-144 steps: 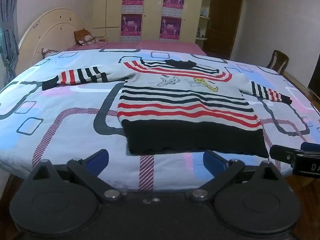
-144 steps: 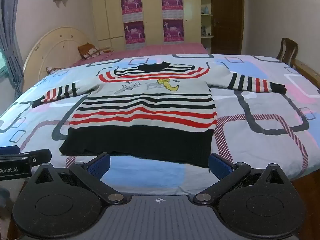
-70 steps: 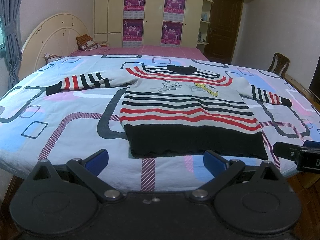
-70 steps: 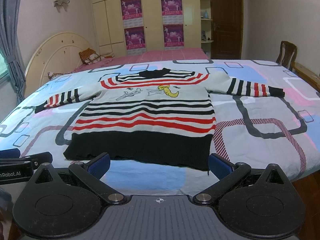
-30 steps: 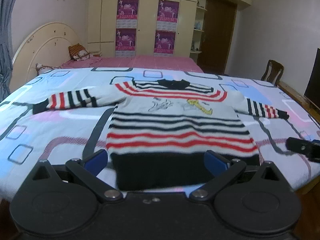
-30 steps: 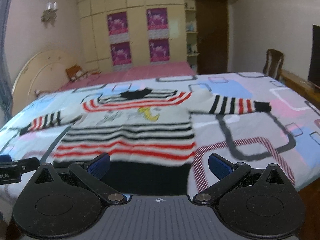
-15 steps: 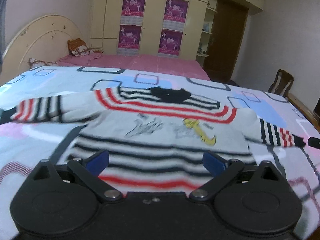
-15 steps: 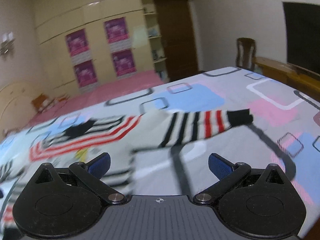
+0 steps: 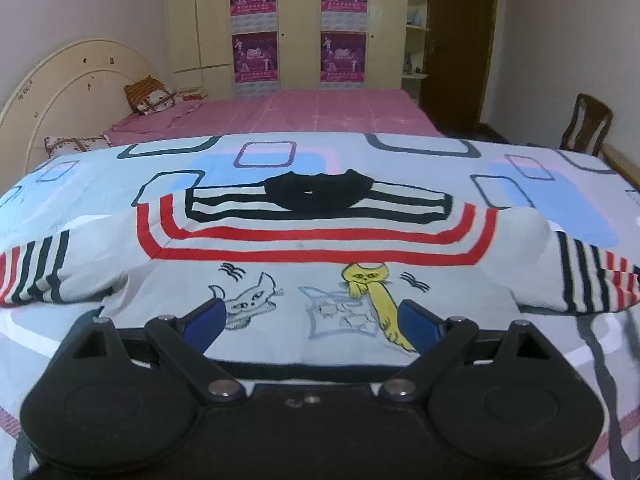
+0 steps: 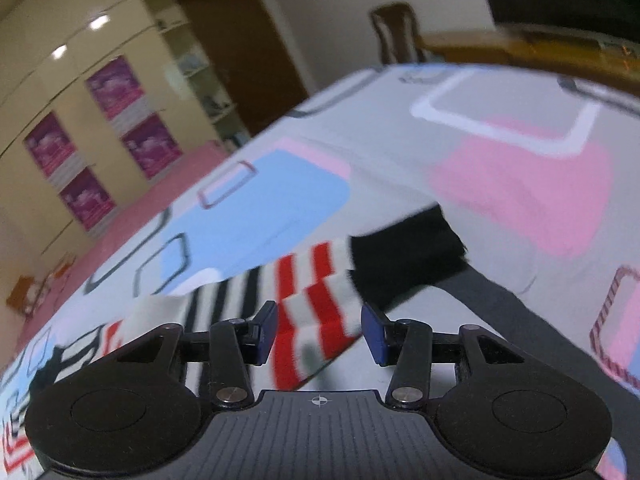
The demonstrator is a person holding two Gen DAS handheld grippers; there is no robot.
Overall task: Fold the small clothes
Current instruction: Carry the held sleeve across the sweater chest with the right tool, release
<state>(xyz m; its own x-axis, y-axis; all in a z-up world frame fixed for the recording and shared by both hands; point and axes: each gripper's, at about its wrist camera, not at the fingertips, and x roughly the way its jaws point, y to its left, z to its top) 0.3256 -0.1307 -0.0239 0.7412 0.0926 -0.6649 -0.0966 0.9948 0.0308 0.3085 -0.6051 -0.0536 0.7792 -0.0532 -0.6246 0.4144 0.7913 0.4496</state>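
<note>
A small striped sweater (image 9: 312, 264) with two cartoon cats and a black collar (image 9: 320, 192) lies flat on the bed, sleeves spread to both sides. My left gripper (image 9: 316, 320) is open and empty, low over the sweater's chest. In the right wrist view the sweater's right sleeve (image 10: 316, 292), red, black and white striped with a black cuff (image 10: 408, 256), lies on the bedspread. My right gripper (image 10: 318, 330) is partly closed, its blue pads either side of the sleeve's striped end near the cuff, with gaps still showing.
The bedspread (image 9: 260, 160) has blue, pink and grey rectangle patterns. A pink bed (image 9: 280, 116) with a pillow (image 9: 152, 98) lies behind it, then a wardrobe with posters (image 9: 296, 24). A wooden chair (image 9: 586, 122) and bed frame edge (image 10: 520, 48) stand at the right.
Both grippers have moved forward over the bed. The left has come in low over the sweater's chest. The right has swung to the right sleeve and its jaws have narrowed around the sleeve end.
</note>
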